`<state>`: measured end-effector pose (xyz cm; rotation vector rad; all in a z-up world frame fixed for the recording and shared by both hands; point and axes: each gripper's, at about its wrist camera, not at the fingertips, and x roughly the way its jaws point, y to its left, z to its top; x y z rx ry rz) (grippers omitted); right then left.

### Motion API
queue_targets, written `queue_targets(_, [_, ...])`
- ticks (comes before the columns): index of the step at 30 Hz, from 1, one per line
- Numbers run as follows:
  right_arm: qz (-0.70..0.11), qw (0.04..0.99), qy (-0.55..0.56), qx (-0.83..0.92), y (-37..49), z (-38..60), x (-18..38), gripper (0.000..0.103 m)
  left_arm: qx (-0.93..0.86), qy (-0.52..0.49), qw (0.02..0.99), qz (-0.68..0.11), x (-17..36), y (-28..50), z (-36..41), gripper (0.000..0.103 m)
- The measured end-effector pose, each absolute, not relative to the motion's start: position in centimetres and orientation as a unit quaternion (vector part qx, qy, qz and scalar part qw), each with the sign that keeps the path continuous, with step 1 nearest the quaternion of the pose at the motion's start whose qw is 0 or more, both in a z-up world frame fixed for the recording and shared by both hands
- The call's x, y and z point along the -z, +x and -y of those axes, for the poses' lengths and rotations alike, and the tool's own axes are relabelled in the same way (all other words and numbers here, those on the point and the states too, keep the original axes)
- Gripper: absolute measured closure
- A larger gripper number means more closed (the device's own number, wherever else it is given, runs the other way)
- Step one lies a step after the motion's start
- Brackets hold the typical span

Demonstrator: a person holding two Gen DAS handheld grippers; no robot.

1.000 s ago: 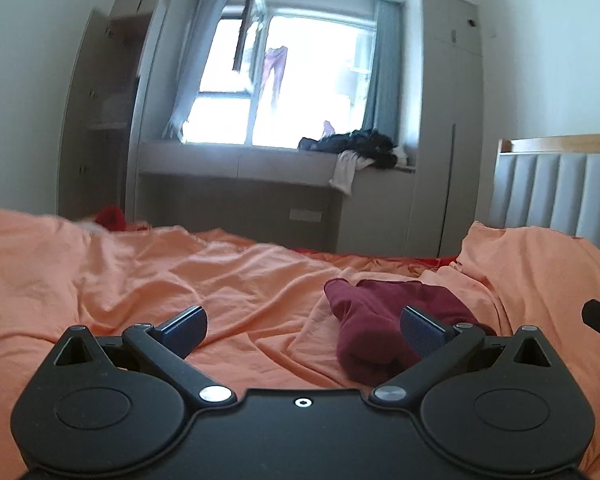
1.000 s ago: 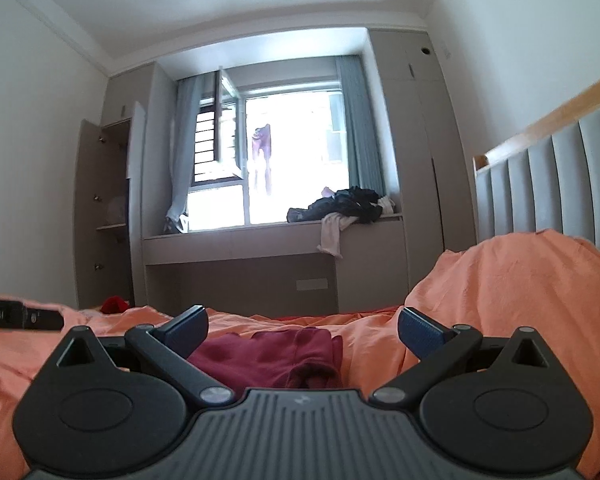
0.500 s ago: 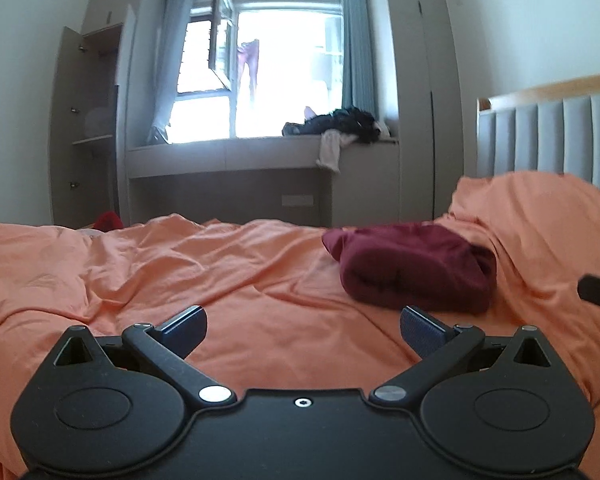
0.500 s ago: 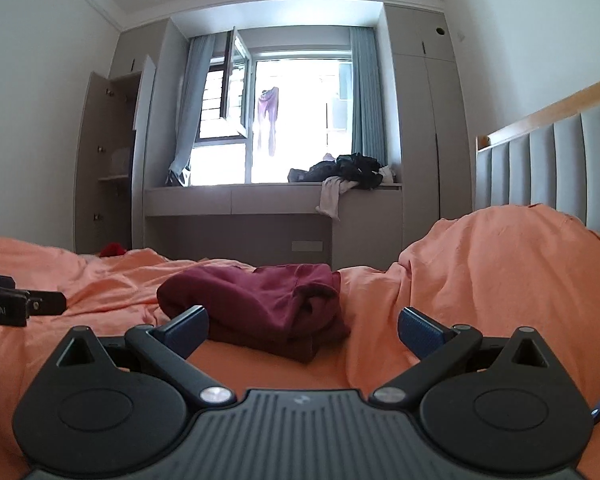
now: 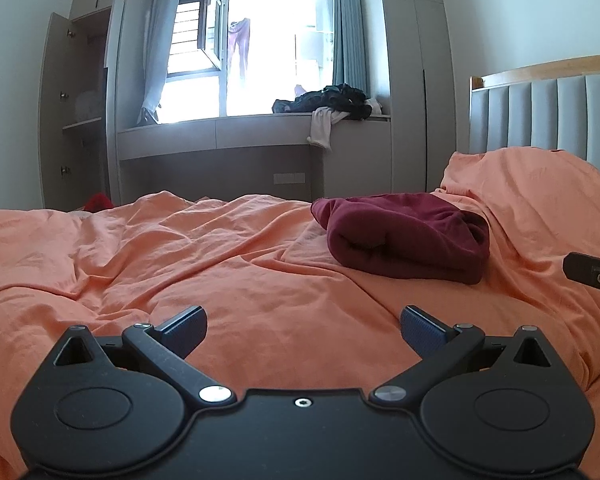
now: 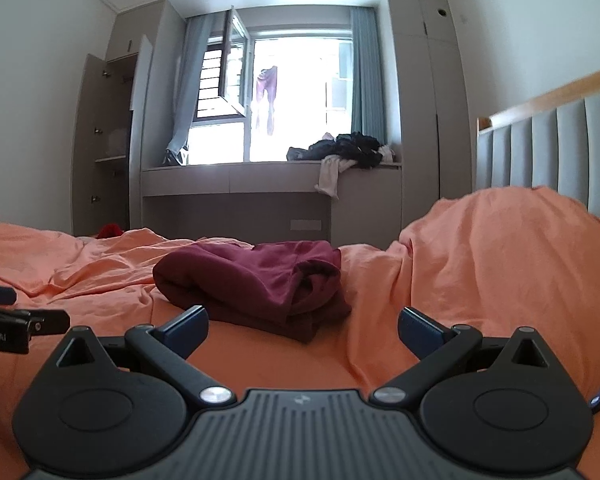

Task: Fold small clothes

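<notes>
Maroon garment (image 5: 406, 236) – plain, orange sheet (image 5: 220, 280), grey headboard (image 5: 548, 120), blue-padded black tongs (image 5: 302, 330)

Bright window (image 5: 268, 52), one pane swung open, blue-grey curtains (image 5: 348, 28). Grey built-in wardrobes (image 5: 416, 80); clothes heaped on window seat (image 5: 260, 132). Padded grey headboard (image 5: 548, 120), orange bedding (image 5: 220, 272).

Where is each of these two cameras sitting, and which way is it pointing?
Left wrist view: sits on the left gripper, looking low across the orange bedsheet toward the window; its own open fingers show, and the other gripper's tip at the right edge.
Right wrist view: sits on the right gripper, facing the same way; its open fingers show, and the left gripper's tip at the left edge.
Shared: the folded maroon garment, window, clothes pile on the sill, grey headboard.
</notes>
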<state>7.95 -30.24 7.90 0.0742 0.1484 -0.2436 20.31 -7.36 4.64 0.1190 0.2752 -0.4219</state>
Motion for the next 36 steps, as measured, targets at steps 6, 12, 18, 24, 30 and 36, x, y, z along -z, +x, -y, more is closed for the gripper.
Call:
queue_targets(6, [-0.082, 0.987, 0.054, 0.124, 8.3, 30.86, -7.92, 0.0, 0.207, 0.057, 0.967, -0.138, -4.68, 20.45, 7.29, 0.0])
queue_targets(12, [-0.086, 0.988, 0.048, 0.123, 8.33, 30.68, -7.85, 0.0, 0.206, 0.047, 0.967, -0.143, -4.74, 20.7, 7.07, 0.0])
queue_targets(18, [-0.087, 0.987, 0.047, 0.123, 8.33, 30.64, -7.83, 0.0, 0.203, 0.041, 0.967, -0.146, -4.74, 20.75, 6.99, 0.0])
queue_targets(24, [-0.087, 0.987, 0.048, 0.123, 8.33, 30.65, -7.84, 0.0, 0.202, 0.038, 0.967, -0.148, -4.73, 20.79, 6.94, 0.0])
queue_targets(30, [-0.087, 0.987, 0.048, 0.123, 8.33, 30.66, -7.85, 0.0, 0.203, 0.038, 0.967, -0.149, -4.73, 20.82, 6.9, 0.0])
queue_targets(36, [-0.087, 0.987, 0.048, 0.123, 8.32, 30.66, -7.86, 0.0, 0.202, 0.035, 0.967, -0.152, -4.63, 20.86, 6.9, 0.0])
